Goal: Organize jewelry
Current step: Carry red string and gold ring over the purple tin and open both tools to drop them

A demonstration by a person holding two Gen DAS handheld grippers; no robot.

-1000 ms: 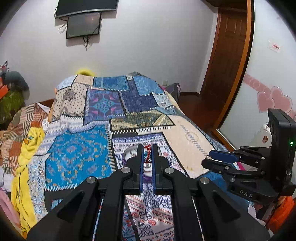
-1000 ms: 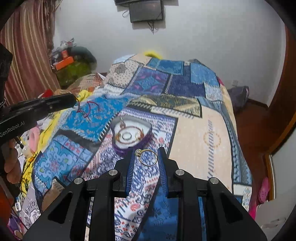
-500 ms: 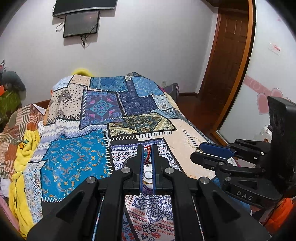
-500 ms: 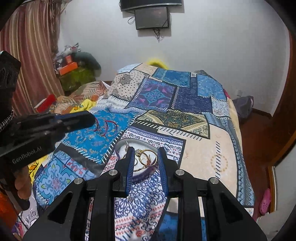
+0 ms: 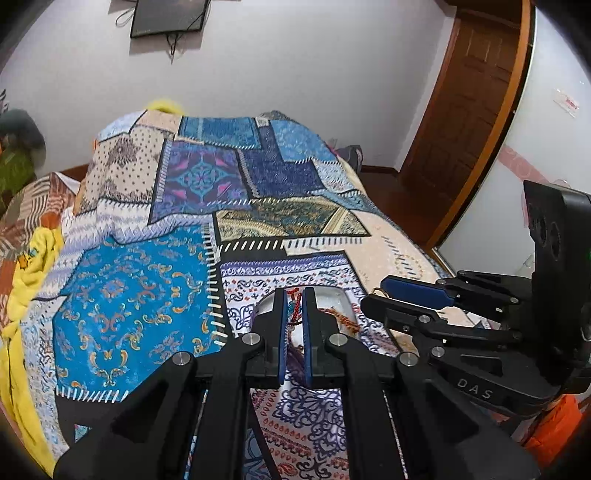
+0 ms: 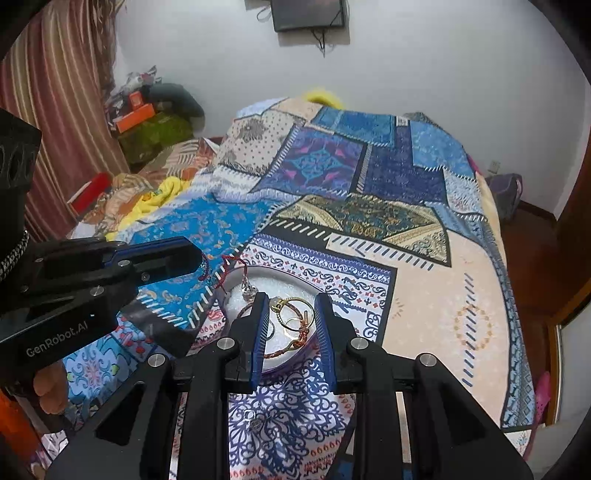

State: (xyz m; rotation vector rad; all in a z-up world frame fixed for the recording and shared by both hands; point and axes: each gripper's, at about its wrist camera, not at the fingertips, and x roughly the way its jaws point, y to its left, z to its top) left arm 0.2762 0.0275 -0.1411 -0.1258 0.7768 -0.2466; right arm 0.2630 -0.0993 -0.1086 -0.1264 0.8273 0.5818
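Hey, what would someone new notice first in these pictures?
Probably the bright patchwork bedspread filling both views. Next, the round white jewelry dish low in the middle of it, with the right gripper holding a gold ring over it, and the left gripper beside it, pinching a red cord.

We note a bedroom with plain white walls point(image 5: 295, 55). A dark flat screen point(image 6: 308, 14) hangs high on the far wall, cables trailing below it. A bed fills the middle, covered by a patchwork bedspread point(image 5: 207, 177) in blues, purples and cream. A yellow cloth point(image 5: 33, 251) lies bunched along its left edge. Striped reddish curtains point(image 6: 55, 110) hang at left, beside a heap of clutter point(image 6: 155, 110). A brown wooden door point(image 5: 469, 103) stands at right; the floor point(image 6: 524, 229) is dark wood.
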